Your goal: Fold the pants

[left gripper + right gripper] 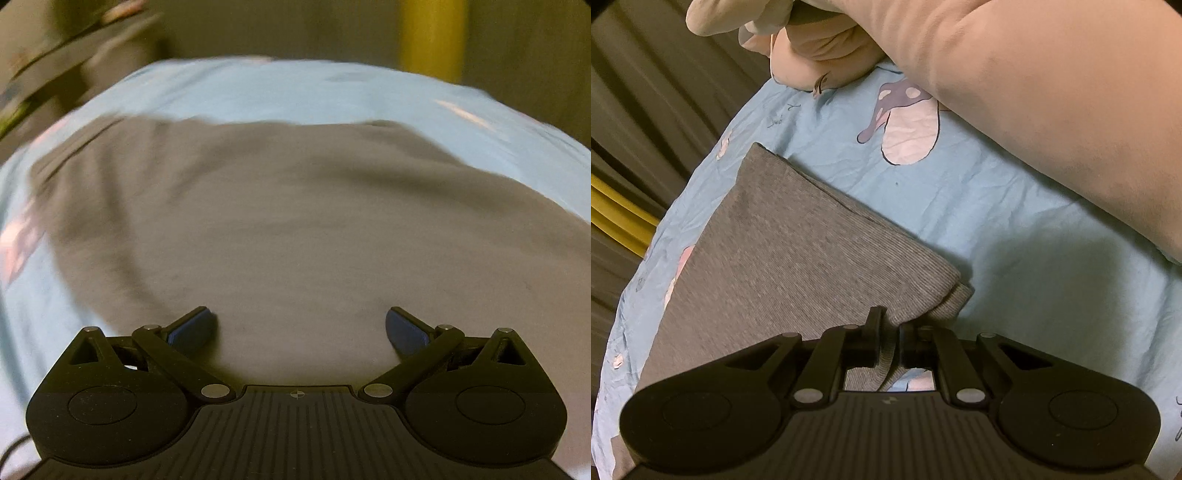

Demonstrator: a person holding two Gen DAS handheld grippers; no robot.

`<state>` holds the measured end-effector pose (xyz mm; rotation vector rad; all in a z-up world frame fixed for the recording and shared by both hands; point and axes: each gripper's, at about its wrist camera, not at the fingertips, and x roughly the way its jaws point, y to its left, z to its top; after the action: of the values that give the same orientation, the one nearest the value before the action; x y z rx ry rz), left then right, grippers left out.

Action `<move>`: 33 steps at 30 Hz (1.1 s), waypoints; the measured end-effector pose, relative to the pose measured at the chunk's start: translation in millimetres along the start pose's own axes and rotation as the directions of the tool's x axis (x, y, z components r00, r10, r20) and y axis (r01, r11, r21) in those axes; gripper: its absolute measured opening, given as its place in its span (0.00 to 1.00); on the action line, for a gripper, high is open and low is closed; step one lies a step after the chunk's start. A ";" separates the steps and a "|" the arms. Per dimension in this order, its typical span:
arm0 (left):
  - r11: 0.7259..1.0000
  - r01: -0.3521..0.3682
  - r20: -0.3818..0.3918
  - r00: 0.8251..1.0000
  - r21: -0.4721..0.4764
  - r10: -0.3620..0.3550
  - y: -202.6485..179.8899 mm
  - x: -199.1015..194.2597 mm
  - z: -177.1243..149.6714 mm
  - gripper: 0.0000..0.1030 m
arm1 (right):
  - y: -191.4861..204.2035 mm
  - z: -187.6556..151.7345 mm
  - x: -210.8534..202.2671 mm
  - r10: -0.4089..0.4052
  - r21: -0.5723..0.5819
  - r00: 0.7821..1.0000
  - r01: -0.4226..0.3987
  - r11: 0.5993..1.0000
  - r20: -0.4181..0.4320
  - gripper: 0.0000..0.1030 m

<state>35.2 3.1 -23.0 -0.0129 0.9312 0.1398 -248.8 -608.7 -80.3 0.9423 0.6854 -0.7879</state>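
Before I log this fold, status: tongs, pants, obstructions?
Left tongs open, hovering over grey pants. Right tongs shut on pants edge. Pants part-folded on blue sheet. Pink pillow beside, apart from pants.

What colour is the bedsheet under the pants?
The printed cotton bedsheet is light blue with pink-and-purple cartoon figures, clearest in the right wrist view.

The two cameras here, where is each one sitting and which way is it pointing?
Left wrist view: sits on the left gripper, looking forward over the grey pants on the blue sheet; its open fingers show.
Right wrist view: sits on the right gripper, looking down along the folded pants; its fingers pinch a fabric edge, and a bare forearm crosses above.
Both share the pants and sheet.
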 end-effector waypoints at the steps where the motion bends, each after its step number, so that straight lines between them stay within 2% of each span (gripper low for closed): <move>1: 0.999 -0.002 -0.003 1.000 -0.053 0.001 9.2 2.3 3.3 1.00 | -0.3 -0.1 -0.3 0.002 0.002 1.000 -0.002 1.000 -0.001 0.07; 3: 0.993 0.021 0.009 1.000 -0.120 -0.020 22.8 2.5 6.1 1.00 | -2.4 1.0 -0.5 0.011 0.012 1.000 -0.011 1.000 -0.003 0.10; 4: 0.992 0.003 0.020 1.000 -0.129 0.000 24.8 0.5 6.1 1.00 | -4.3 1.2 -1.6 0.021 0.023 1.000 -0.021 1.000 -0.004 0.12; 5: 0.990 -0.032 0.035 0.999 -0.139 0.037 25.9 -2.0 5.3 1.00 | -6.1 1.2 -4.1 0.022 0.035 1.000 -0.022 0.999 -0.008 0.18; 6: 0.987 -0.025 0.052 0.998 -0.158 0.034 28.5 -4.2 3.5 1.00 | -8.1 0.9 -10.5 0.010 0.052 1.000 -0.009 0.999 -0.006 0.26; 8: 0.982 0.037 0.066 0.997 -0.186 -0.025 34.3 -5.6 1.0 1.00 | -13.0 -0.8 -24.8 0.011 0.063 0.999 -0.013 0.998 0.040 0.76; 9: 0.980 0.049 0.071 0.997 -0.195 -0.036 36.2 -5.7 0.1 1.00 | -15.2 -1.8 -29.3 0.014 0.058 0.998 -0.017 0.998 0.056 0.79; 13: 0.985 0.017 0.058 0.998 -0.169 -0.007 29.4 -1.5 -0.8 1.00 | -29.3 -1.8 -37.5 0.021 0.058 0.997 -0.025 0.998 0.076 0.76; 16: 0.995 -0.023 0.042 0.999 -0.098 0.027 16.9 1.7 0.3 1.00 | -40.4 0.7 -32.6 0.110 0.105 0.992 -0.117 0.988 0.069 0.49; 20: 0.998 -0.012 0.030 0.999 -0.065 0.014 13.4 3.3 -1.4 1.00 | -47.8 2.4 -12.4 0.148 0.178 0.989 -0.146 0.973 0.005 0.49; 23: 0.997 -0.001 0.030 1.000 -0.082 0.004 16.1 3.7 -1.4 1.00 | -55.0 3.2 -7.0 0.198 0.225 0.979 -0.201 0.953 0.036 0.49; 24: 0.996 0.000 0.030 1.000 -0.085 0.002 16.4 3.8 -1.5 1.00 | -57.1 3.8 -6.6 0.212 0.240 0.976 -0.217 0.946 0.045 0.45; 26: 0.997 -0.005 0.029 1.000 -0.081 0.007 15.0 3.6 -2.0 1.00 | -58.2 4.7 -6.7 0.215 0.244 0.975 -0.221 0.944 0.053 0.16; 29: 0.997 -0.012 0.029 0.999 -0.075 0.014 13.8 3.8 -2.2 1.00 | -58.3 4.8 -9.4 0.236 0.225 0.969 -0.246 0.943 0.068 0.15; 33: 0.997 -0.011 0.030 0.999 -0.080 0.014 13.8 4.1 -2.3 1.00 | -62.3 3.6 -3.2 0.264 0.243 0.961 -0.275 0.930 0.080 0.25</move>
<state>34.1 17.0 -27.0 -0.0786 0.8944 0.1885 -301.4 -633.5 -103.2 1.2173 0.4076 -0.6575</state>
